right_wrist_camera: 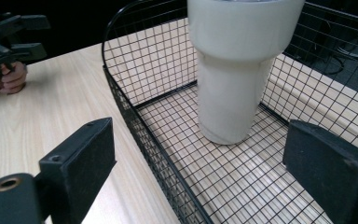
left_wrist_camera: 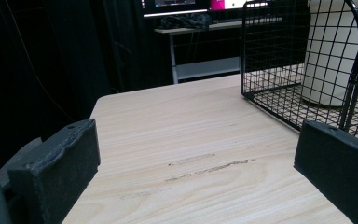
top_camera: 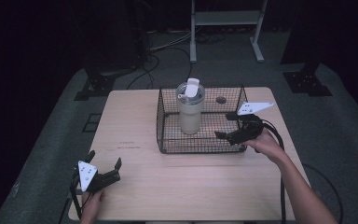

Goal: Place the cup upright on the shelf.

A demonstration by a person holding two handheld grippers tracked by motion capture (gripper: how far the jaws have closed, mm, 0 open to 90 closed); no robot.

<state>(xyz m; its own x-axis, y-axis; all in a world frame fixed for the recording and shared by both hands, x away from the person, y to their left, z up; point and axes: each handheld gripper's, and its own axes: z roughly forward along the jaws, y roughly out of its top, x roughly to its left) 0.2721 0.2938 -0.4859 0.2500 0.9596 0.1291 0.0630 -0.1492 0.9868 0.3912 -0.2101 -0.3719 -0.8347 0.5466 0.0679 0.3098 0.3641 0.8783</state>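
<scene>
Right gripper jaws wide, empty, at basket near tumbler | left gripper wide, empty

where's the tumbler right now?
In the high view the tumbler stands upright inside the wire basket at the table's far middle, left of the open right gripper hovering at the basket's right end.

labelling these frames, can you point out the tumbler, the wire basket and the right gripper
tumbler (top_camera: pixel 189 114): high view, on the middle of its cream body.
wire basket (top_camera: pixel 200 150): high view, on its near rim.
right gripper (right_wrist_camera: pixel 196 186): right gripper view, midway between its two open black jaws, over the basket's near wall.
</scene>
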